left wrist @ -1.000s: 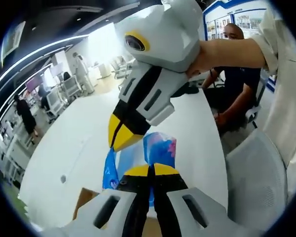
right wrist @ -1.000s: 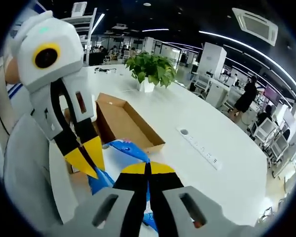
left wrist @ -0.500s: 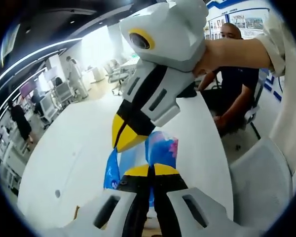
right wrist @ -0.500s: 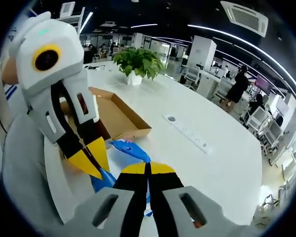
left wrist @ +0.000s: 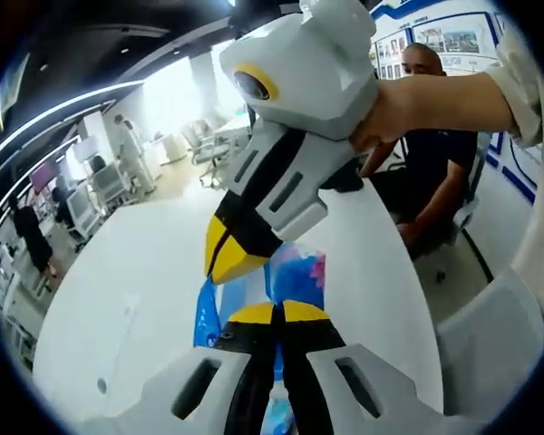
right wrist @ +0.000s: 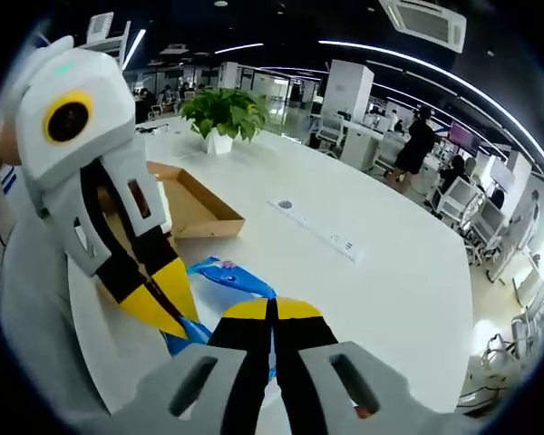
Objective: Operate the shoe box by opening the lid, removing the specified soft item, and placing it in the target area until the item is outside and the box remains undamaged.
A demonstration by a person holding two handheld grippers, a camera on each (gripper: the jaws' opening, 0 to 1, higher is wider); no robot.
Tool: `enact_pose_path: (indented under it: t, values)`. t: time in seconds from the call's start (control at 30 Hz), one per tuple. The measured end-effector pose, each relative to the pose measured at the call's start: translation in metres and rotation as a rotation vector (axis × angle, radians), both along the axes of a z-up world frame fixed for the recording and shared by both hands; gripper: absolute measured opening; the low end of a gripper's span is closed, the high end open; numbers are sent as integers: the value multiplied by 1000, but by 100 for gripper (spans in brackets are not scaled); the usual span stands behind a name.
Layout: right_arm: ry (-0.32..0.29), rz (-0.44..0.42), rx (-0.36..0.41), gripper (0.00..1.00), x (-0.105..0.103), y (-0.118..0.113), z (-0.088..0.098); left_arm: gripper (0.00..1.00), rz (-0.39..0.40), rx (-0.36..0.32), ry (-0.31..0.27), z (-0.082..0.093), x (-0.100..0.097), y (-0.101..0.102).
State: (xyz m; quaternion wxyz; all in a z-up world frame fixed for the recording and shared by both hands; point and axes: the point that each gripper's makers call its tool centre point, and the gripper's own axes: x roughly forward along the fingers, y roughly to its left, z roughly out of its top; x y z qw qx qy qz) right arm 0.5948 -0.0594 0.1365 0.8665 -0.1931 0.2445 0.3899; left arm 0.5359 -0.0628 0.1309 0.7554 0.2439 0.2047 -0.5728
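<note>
Left gripper view is showing the left gripper [left wrist: 275,315] at the near edge with its yellow-tipped jaws pressed together on a soft blue and pink printed cloth [left wrist: 295,276]. The right gripper [left wrist: 228,260] is coming in from above, held by a person's hand [left wrist: 381,109], and its jaws are also closed to a point. It is touching the far left edge of the cloth, though I cannot tell for sure that it is pinching it there.

In the right gripper view, the right gripper [right wrist: 272,313] is closed on the same cloth [right wrist: 228,276], and the left gripper [right wrist: 163,304] is pinching the cloth's left side. The cloth is hanging between the two grippers, above the big white table [right wrist: 381,281].

The brown cardboard shoe box [right wrist: 186,201] is sitting open on the far left part of the table, near a green potted plant [right wrist: 219,113]. A white power strip [right wrist: 319,234] is lying to the right of the box.

So the cloth is already out of the box, and I think the carrying step is going on now. Next, both grippers probably need to lower the cloth onto the table together, then let go gently, keeping away from the box.
</note>
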Motion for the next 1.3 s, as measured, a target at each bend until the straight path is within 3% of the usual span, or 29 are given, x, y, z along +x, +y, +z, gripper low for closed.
enact_pose_path:
  t: [0.9,1.3]
  values:
    - [67,-153,-4,0,32,-81,-36,0,-102,-6,1,-33,31,-83]
    - [107,-183,-22,0,37,-92,-64,0,-134,19,16,-57,38,-104]
